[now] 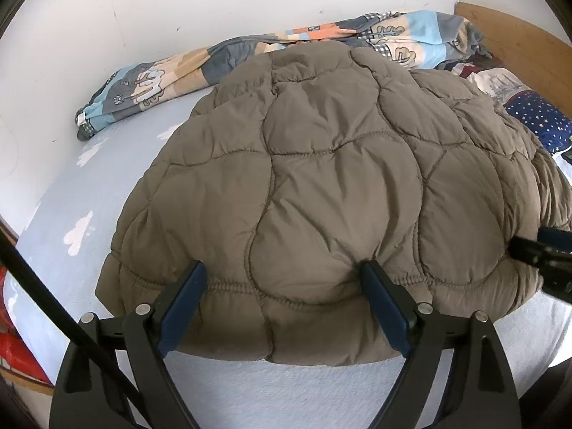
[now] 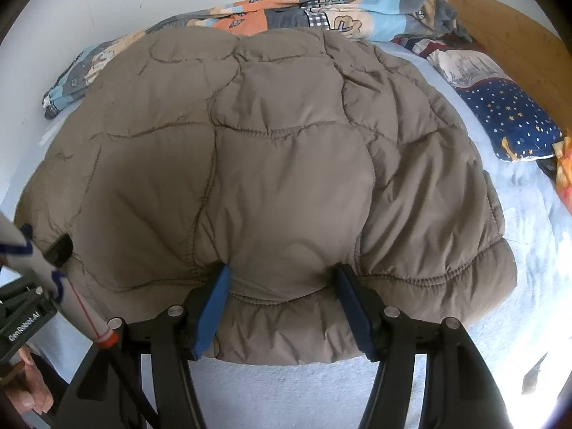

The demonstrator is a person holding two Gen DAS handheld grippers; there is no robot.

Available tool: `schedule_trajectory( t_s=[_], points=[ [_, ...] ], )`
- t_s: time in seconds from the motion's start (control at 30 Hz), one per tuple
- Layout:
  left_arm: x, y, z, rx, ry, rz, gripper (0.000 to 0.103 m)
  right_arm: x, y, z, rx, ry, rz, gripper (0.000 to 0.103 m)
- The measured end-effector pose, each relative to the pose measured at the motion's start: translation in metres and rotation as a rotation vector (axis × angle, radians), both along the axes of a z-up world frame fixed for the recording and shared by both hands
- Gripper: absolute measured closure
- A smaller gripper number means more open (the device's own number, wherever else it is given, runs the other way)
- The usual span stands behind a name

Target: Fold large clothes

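Left claw point(image 1: 282, 279), right claw point(image 2: 282, 282) spread over puffy brown quilted jacket point(image 1: 321, 178); hem elastic-gathered.

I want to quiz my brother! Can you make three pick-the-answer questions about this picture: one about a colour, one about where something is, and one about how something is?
1. What colour is the jacket?
A. red
B. brown
C. green

2. Where is the star pillow?
A. on top of the jacket
B. on the bed beside the jacket, near the wooden board
C. on the floor

3. How are the left claw's fingers?
A. spread apart
B. squeezed together
C. hidden

Answers:
1 B, its quilted cloth is brown all over.
2 B, it lies on the bed, right of the jacket.
3 A, a wide stretch of jacket hem shows between them.
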State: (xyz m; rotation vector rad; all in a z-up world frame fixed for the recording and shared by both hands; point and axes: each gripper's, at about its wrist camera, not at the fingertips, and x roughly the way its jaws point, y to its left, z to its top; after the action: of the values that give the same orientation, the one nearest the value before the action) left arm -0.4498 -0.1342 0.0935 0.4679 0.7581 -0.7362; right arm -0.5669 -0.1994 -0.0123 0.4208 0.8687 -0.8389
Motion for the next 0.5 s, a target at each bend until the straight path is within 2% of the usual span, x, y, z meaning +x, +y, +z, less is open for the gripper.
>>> schedule_trajectory(
  t_s=[0.1, 0.27, 0.37, 0.43, 0.5],
  points=[
    [0.001, 0.002, 0.003, -0.009, 0.005, 0.001, 0.016, -0.01, 0.0, 0.011, 0.004, -0.062, -0.003, 0.037],
    [-0.001, 0.009, 0.014, -0.043, 0.014, 0.012, 0.016, -0.032, 0.003, 0.042, -0.083, -0.152, -0.052, 0.037],
    [-0.011, 0.02, 0.034, -0.09, -0.015, 0.011, 0.016, -0.041, 0.016, 0.064, -0.157, -0.193, -0.075, 0.037],
    [-0.022, 0.031, 0.055, -0.133, -0.049, 0.009, 0.016, -0.048, 0.04, 0.086, -0.239, -0.216, -0.084, 0.037],
    [-0.035, 0.046, 0.077, -0.189, -0.064, 0.001, 0.016, -0.058, 0.065, 0.102, -0.262, -0.268, -0.079, 0.036]
  ],
)
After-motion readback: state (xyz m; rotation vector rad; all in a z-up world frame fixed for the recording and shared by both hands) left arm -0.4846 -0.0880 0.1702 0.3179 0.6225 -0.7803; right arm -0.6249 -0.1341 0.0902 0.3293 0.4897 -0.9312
